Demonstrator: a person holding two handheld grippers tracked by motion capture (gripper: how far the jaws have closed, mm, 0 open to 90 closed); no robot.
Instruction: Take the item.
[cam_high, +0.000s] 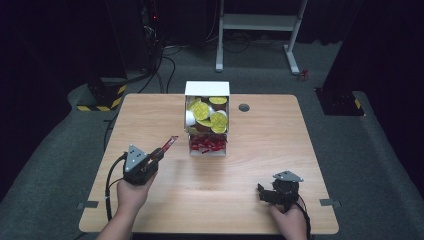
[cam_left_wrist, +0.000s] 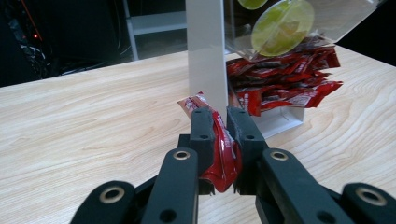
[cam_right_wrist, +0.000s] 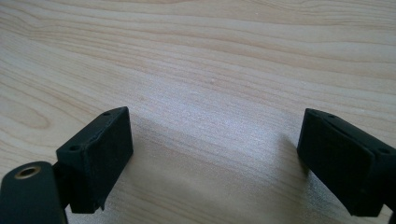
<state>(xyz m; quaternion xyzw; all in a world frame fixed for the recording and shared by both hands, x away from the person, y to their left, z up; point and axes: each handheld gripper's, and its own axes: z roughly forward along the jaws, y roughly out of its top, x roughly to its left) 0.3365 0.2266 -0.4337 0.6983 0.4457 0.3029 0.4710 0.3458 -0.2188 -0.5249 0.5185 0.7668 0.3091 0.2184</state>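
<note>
**Red packet held at the left, right jaws spread wide**

At the left of the wooden table (cam_high: 150, 210), the left gripper (cam_left_wrist: 219, 123) pinches a red sachet (cam_left_wrist: 223, 154) between its jaws, lifted off the tabletop and pointing toward the white dispenser box (cam_high: 207, 89). That box stands mid-table, yellow-lidded cups (cam_high: 210, 115) above, a heap of red sachets (cam_high: 206, 145) below. At the right, the right gripper (cam_high: 265, 192) sits low over bare wood, jaws wide apart, holding nothing.

red sachet (cam_left_wrist: 223, 149); white box (cam_high: 207, 89); yellow-lidded cups (cam_high: 219, 120); pale wood-grain table (cam_high: 150, 115).
</note>
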